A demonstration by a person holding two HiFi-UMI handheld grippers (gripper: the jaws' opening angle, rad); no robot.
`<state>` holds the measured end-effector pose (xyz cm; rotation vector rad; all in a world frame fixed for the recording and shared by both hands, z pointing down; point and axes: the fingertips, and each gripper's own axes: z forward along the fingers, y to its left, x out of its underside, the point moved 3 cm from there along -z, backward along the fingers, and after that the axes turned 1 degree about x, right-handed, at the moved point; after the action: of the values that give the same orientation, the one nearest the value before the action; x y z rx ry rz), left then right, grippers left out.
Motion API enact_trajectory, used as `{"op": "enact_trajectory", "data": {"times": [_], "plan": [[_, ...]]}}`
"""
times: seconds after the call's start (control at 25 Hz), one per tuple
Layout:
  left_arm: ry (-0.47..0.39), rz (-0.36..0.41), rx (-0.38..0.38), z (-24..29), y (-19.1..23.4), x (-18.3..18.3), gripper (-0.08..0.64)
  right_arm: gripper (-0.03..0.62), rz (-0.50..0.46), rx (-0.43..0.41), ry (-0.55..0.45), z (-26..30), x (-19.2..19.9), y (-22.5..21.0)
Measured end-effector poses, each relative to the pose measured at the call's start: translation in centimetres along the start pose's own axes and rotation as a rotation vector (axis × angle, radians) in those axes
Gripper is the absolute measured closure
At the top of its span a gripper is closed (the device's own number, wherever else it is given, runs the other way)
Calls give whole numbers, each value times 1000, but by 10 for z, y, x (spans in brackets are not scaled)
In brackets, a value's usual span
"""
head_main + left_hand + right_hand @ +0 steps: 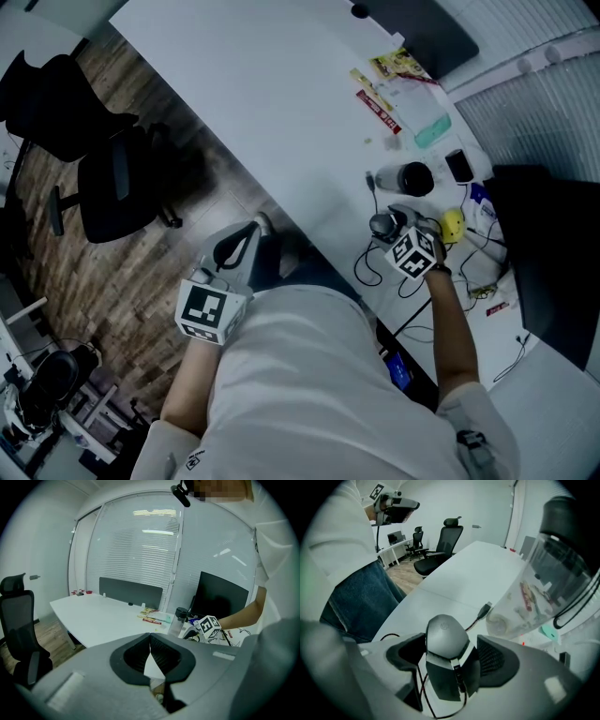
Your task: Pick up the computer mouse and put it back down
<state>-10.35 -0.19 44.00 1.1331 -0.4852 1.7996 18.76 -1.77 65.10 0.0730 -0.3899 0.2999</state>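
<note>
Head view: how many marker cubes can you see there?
2 cubes: one on the left gripper, off the table, over the floor; the other on the right gripper, over the table's cables.

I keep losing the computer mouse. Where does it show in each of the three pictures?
Head view: computer mouse right of centre, between the right gripper's fingers.
Left gripper view: too small to make out, beside that gripper's marker cube.
Right gripper view: bottom centre, large, between the fingers.
Shared landmark: the clear bottle with a dark lid, beside it.
</note>
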Motion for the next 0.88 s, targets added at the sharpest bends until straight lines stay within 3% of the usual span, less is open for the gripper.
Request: {"op": "enact_trajectory", "data": {"times": [0.48,0.88], "plan": [[-10,23,133,17,1,-12,549,241,157,169,-129,-59,-39,-3],[-56,91,278,43,-3,-41,549,242,324,331,-296,-121,-70,-3]]}}
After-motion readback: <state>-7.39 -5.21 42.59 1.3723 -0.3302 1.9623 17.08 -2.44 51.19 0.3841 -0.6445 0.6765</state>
